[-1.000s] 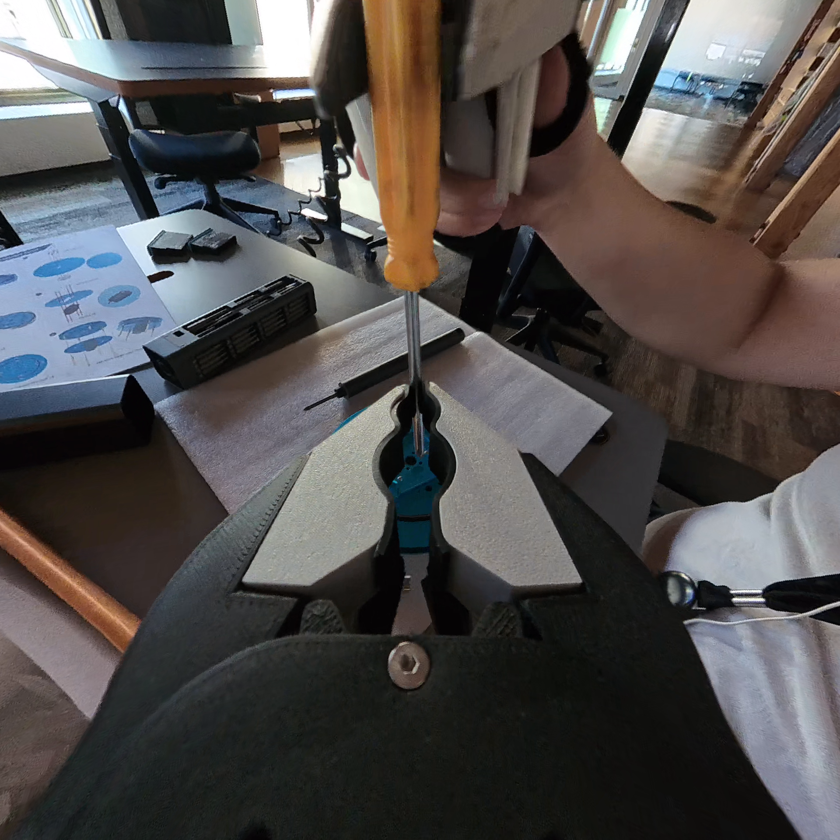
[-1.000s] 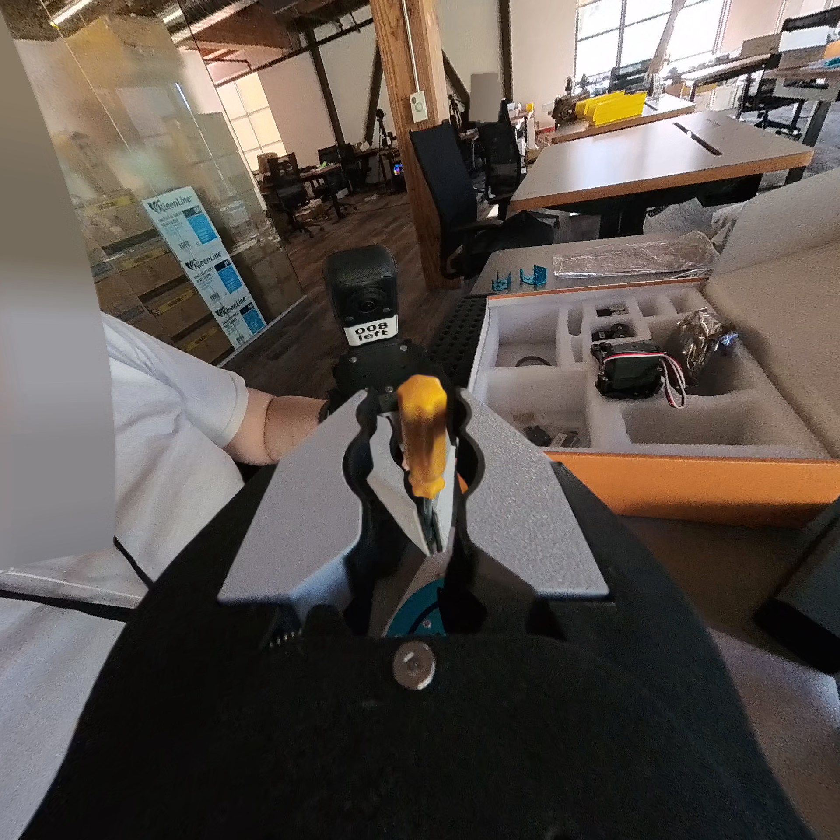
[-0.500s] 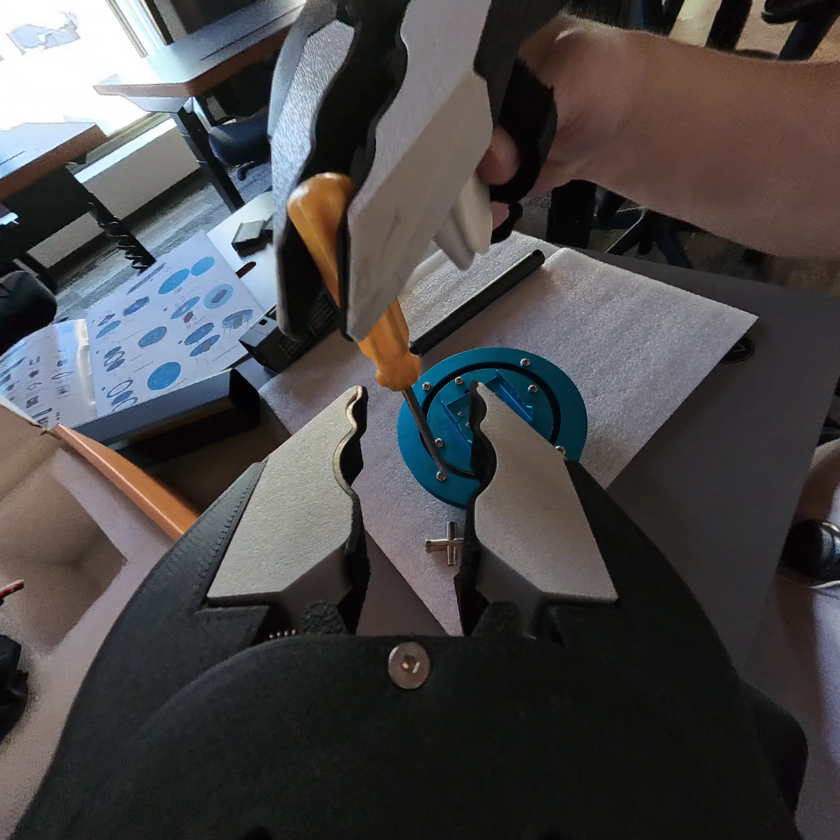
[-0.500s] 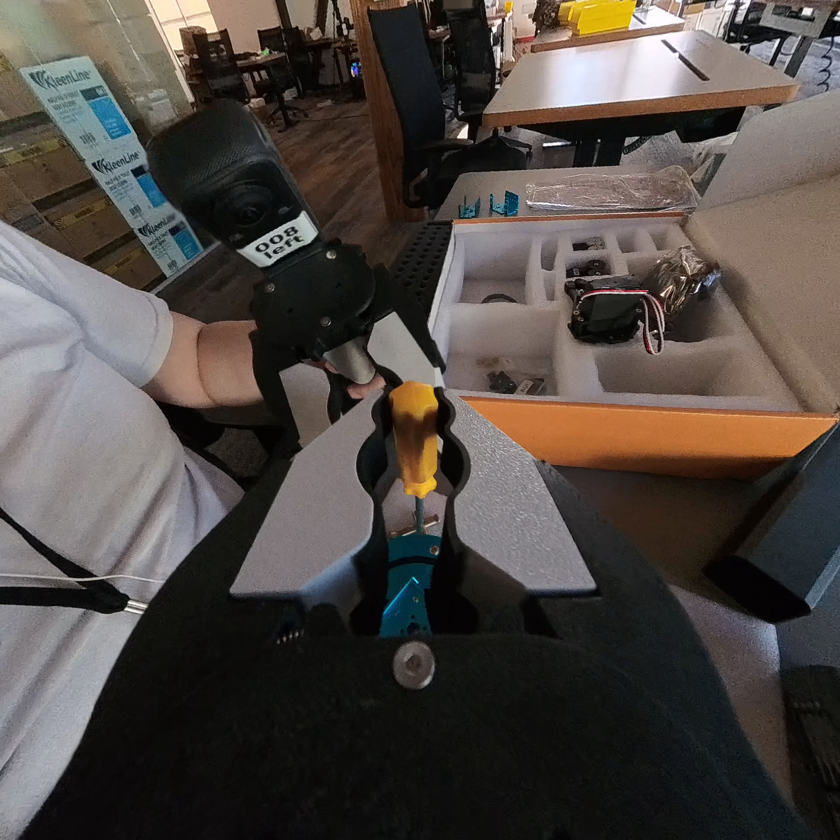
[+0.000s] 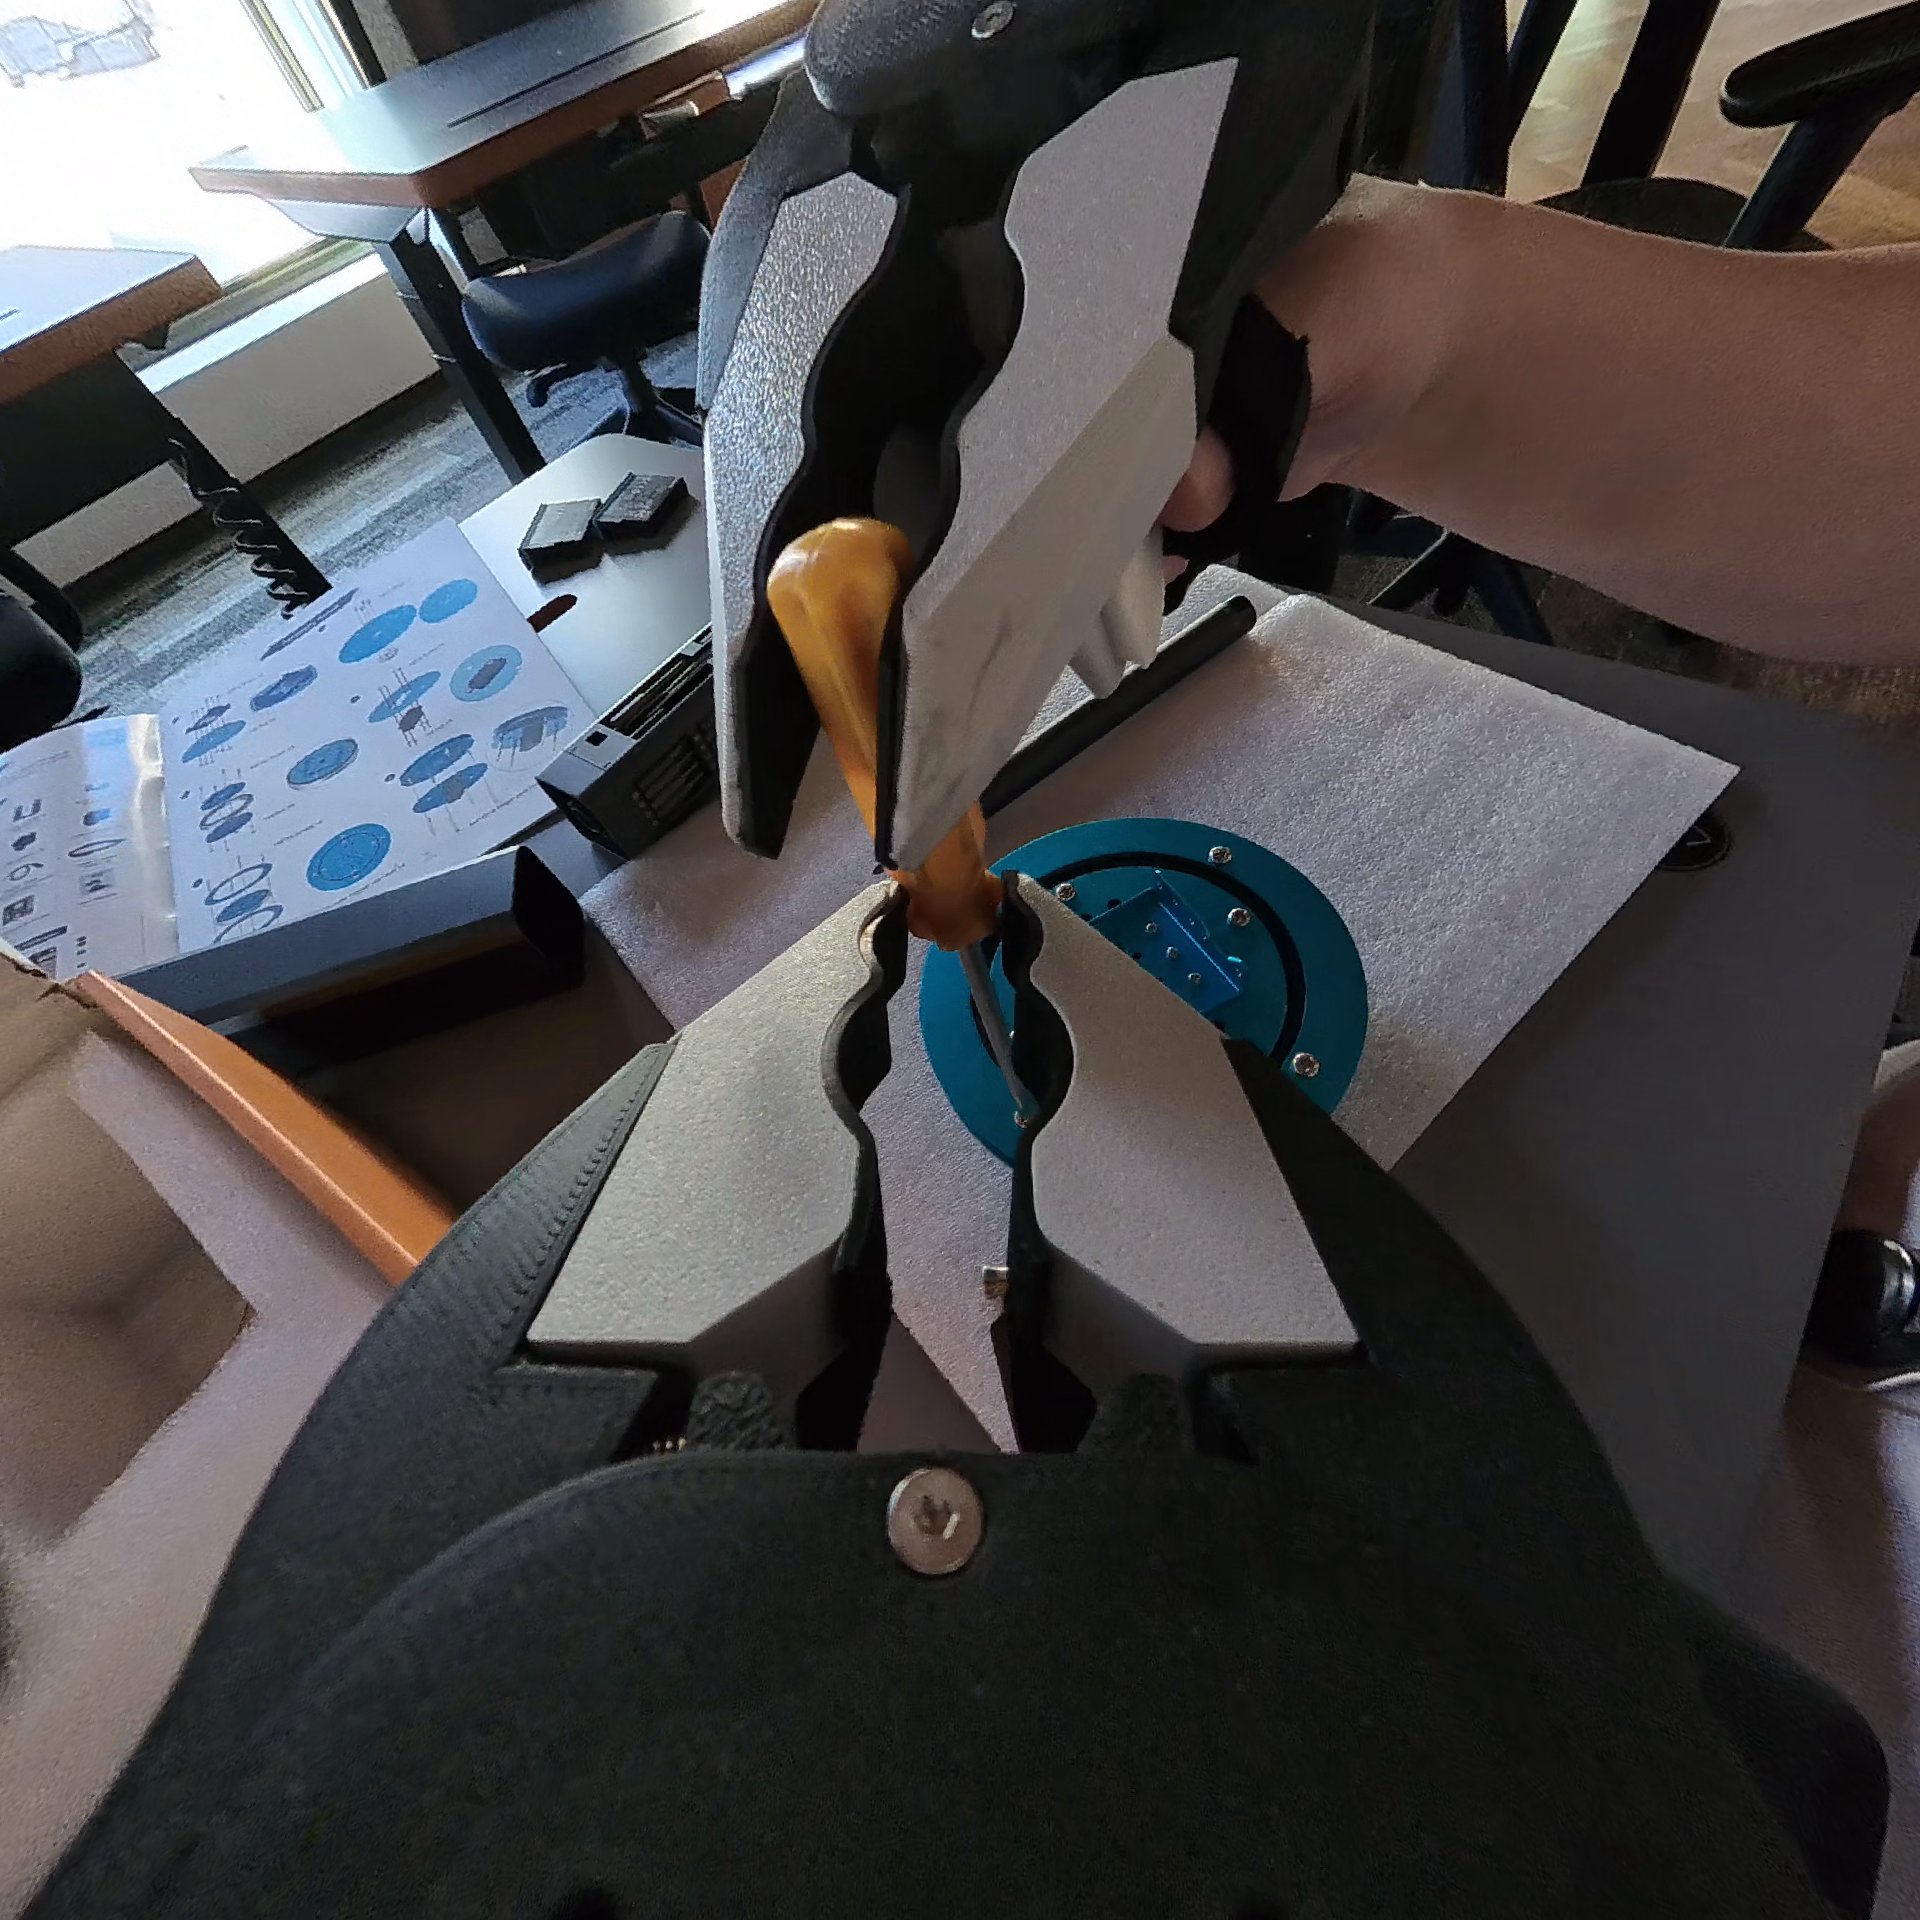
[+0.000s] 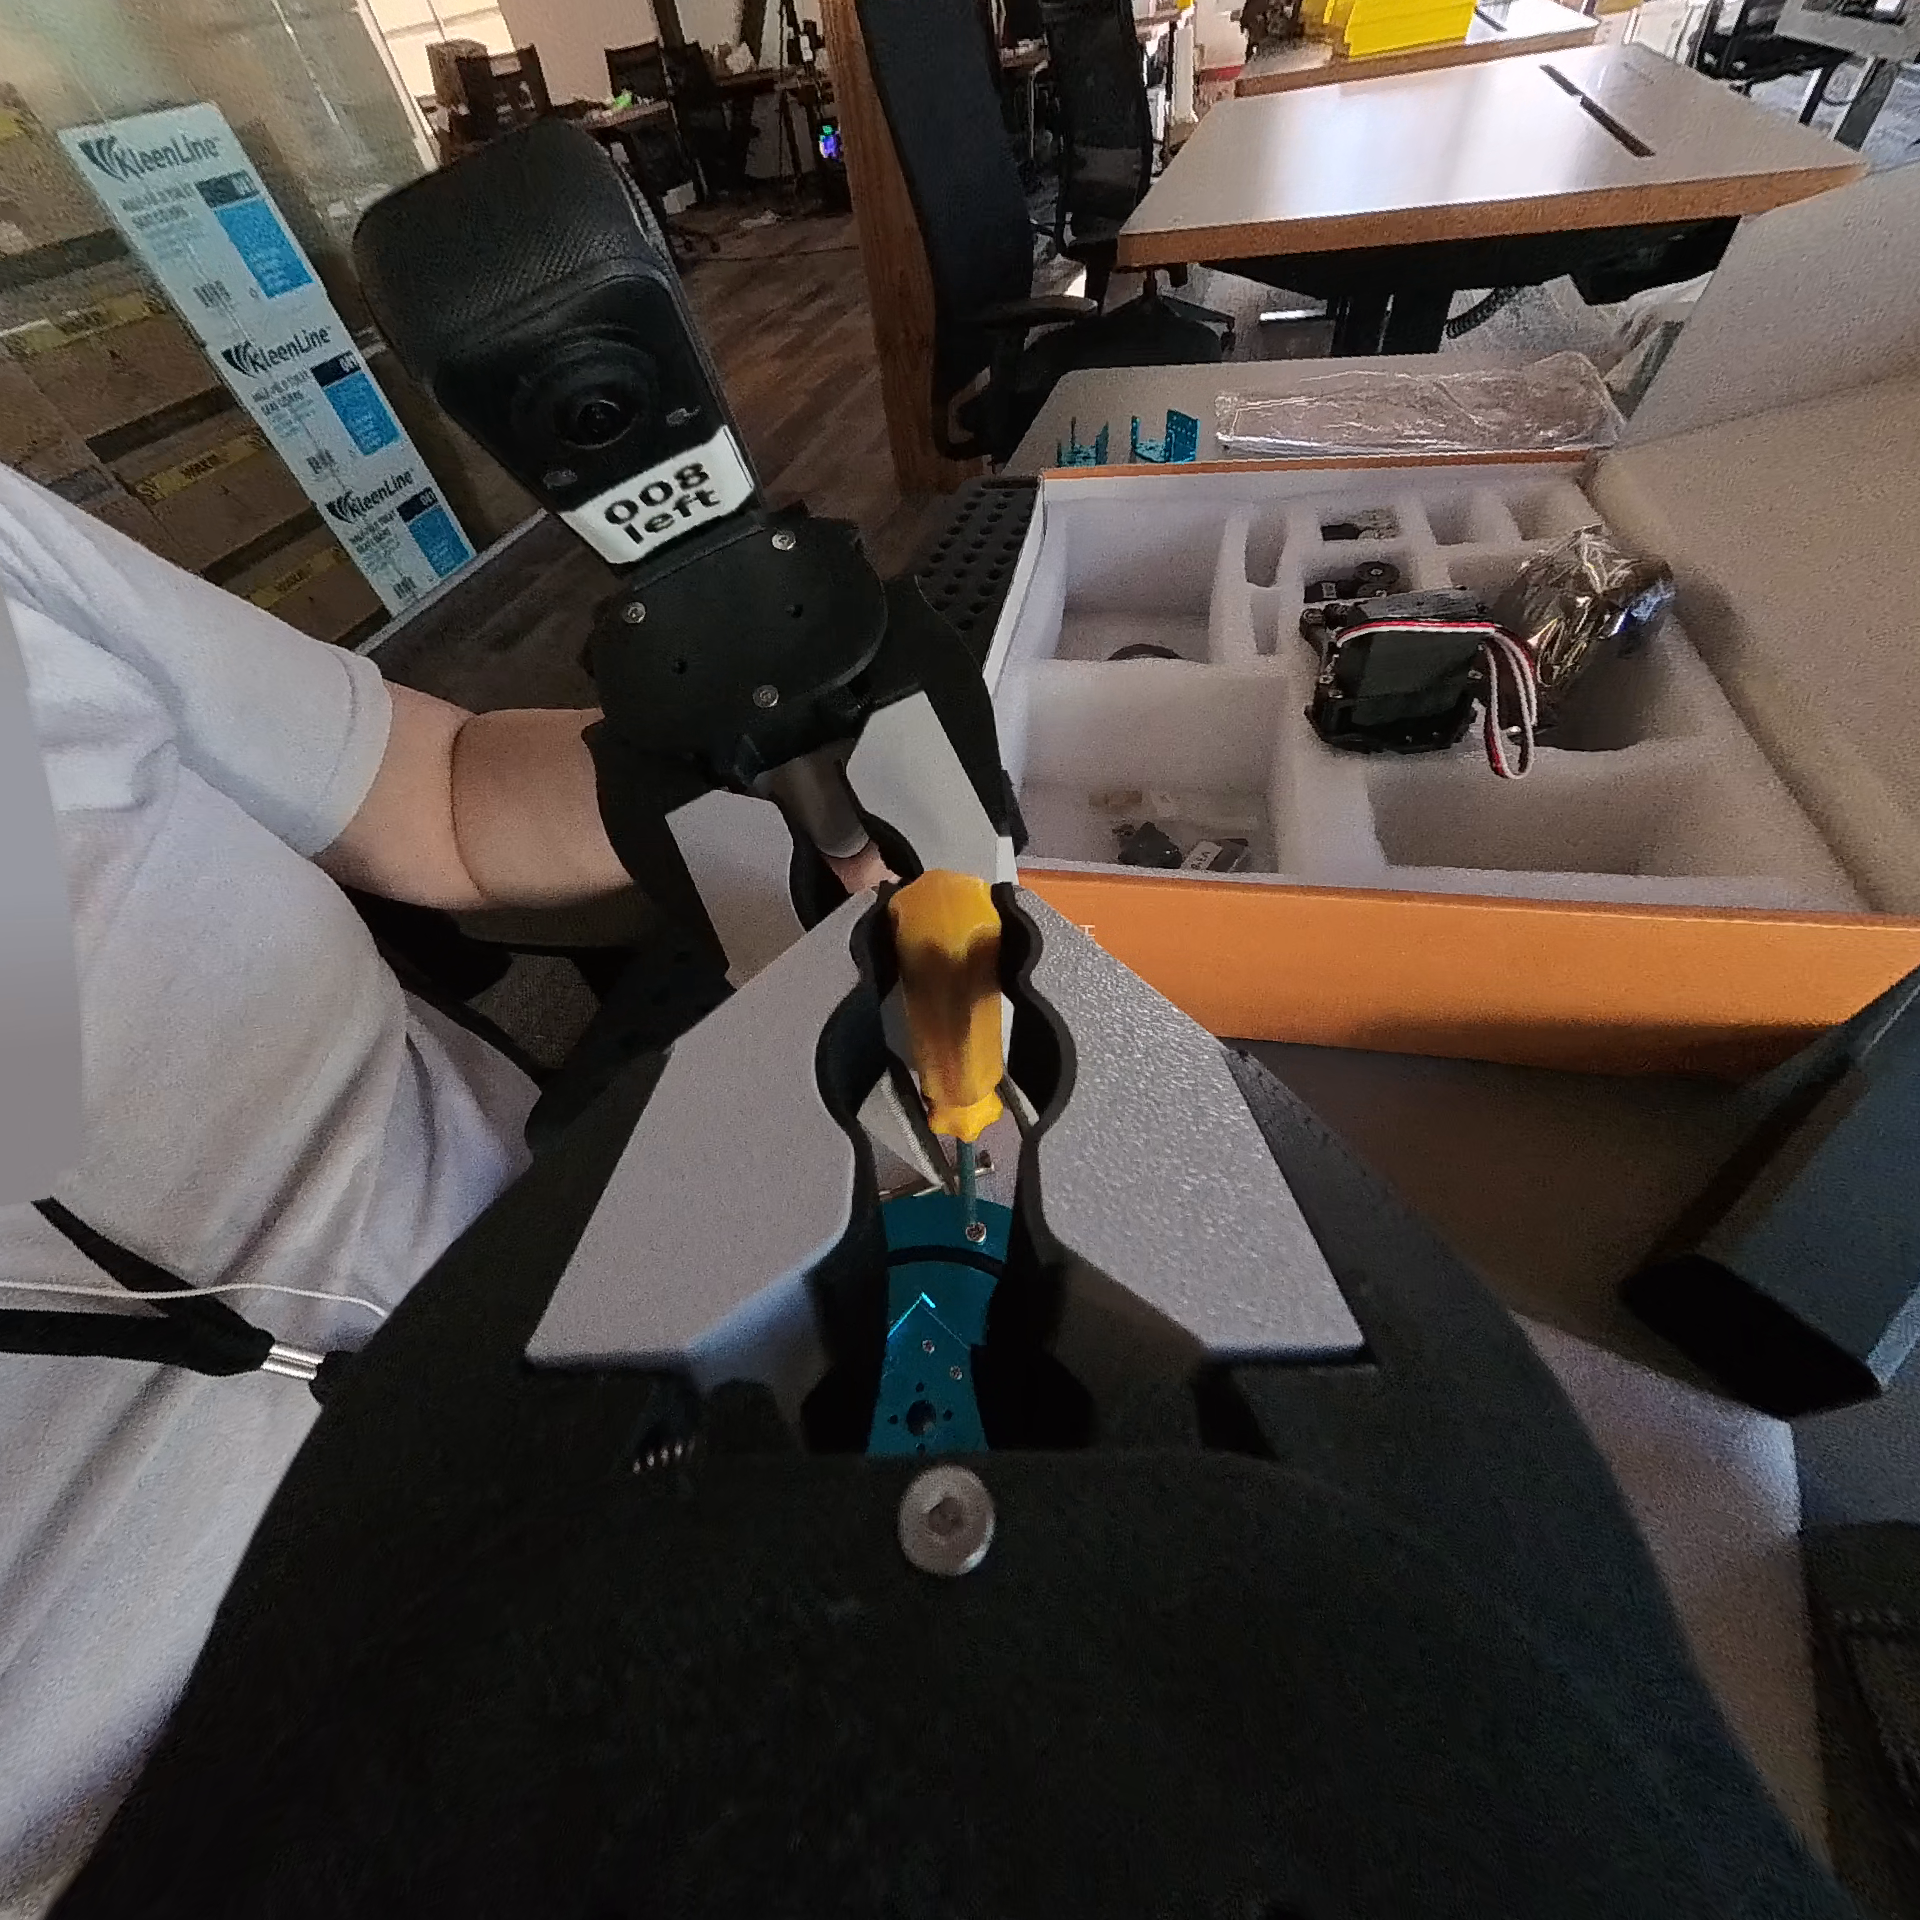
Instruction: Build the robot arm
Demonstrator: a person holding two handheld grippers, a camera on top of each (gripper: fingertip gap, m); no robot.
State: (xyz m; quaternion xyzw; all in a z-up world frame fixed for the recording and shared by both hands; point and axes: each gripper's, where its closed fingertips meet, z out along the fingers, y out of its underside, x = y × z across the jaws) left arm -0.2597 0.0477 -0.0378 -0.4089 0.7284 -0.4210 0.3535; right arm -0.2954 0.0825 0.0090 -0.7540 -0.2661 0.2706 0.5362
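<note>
My right gripper is shut on the handle of an orange screwdriver and holds it nearly upright. The screwdriver's tip rests on a screw at the near rim of a blue metal disc. The disc lies on a white foam sheet and has a blue bracket at its centre. My left gripper has its fingertips closed around the lower end of the orange handle, just above the disc. The right gripper also shows in the left wrist view, coming down from above.
A small loose screw lies on the foam near my left fingers. A black rod, a black bit case and a printed sheet lie behind. An orange-rimmed foam kit box holds a servo.
My left gripper let go of the blue bracket, opened, and has now narrowed around the screwdriver's handle. The right gripper has brought the screwdriver tip down onto a rim screw of the disc.
</note>
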